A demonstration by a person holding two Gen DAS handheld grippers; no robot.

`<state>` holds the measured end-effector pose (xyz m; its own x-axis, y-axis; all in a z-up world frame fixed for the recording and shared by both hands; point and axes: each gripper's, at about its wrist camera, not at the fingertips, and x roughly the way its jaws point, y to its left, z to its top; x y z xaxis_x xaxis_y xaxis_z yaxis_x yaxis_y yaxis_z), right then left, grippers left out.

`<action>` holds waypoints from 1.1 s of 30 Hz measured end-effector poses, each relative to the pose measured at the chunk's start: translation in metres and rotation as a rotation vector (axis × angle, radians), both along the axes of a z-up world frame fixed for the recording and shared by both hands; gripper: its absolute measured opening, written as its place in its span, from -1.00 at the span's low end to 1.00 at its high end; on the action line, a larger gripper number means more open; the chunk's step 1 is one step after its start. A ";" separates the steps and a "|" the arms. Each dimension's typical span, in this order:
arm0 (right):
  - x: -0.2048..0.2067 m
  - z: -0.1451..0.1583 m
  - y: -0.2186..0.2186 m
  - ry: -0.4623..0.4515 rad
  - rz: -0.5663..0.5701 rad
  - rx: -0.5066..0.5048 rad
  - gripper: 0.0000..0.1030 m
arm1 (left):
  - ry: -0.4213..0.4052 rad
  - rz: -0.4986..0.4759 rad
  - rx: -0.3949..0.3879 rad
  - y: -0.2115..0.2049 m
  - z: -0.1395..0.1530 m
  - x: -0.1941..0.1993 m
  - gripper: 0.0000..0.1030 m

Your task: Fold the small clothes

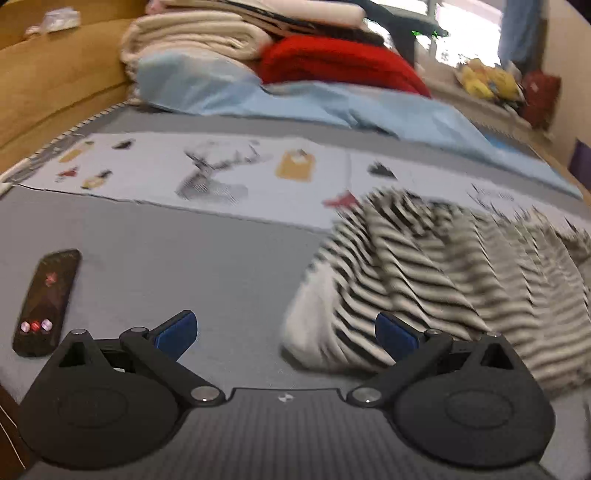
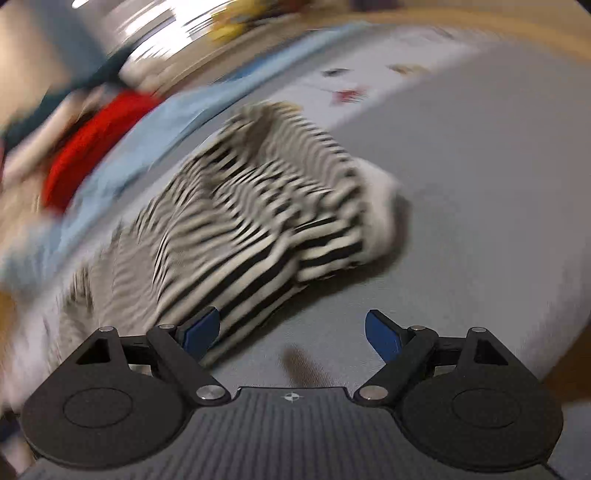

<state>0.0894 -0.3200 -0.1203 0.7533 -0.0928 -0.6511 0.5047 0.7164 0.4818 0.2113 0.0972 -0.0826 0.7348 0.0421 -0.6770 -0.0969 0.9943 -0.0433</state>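
A bed [image 1: 166, 258] covered by a grey sheet fills both views, with a wooden bed frame [image 1: 55, 74] rising along its far left side in the left wrist view. Across the grey sheet runs a pale printed cloth [image 1: 207, 173] showing a deer and small coloured figures, and beyond it lies a light blue sheet [image 1: 369, 107]. At the head end, folded bedding is stacked: a cream blanket [image 1: 192, 37], a red blanket [image 1: 332, 62] beside it, and darker folded pieces on top. A bright window [image 1: 454, 22] with a blue curtain stands behind, and yellow items [image 1: 484, 79] sit on the ledge beneath it. The black-and-white striped garment [image 1: 443, 273] lies crumpled in a heap on the grey sheet, its white hem turned toward the open middle of the bed; both views are smeared by motion. The left tongs [image 1: 286, 334] stand wide apart with nothing between them, the heap's white edge just ahead of and partly behind the right-hand blue pad. The right tongs [image 2: 291, 328] are likewise spread wide and hold nothing, the striped cloth lying just past the left-hand pad. A dark phone [image 1: 46, 301] rests flat on the sheet to the left of the left tongs, well apart from the garment
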 end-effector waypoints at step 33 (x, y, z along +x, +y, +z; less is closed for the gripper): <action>0.064 0.040 -0.038 -0.119 -0.275 -0.176 -0.63 | 0.228 0.166 -0.062 0.046 -0.028 0.045 0.99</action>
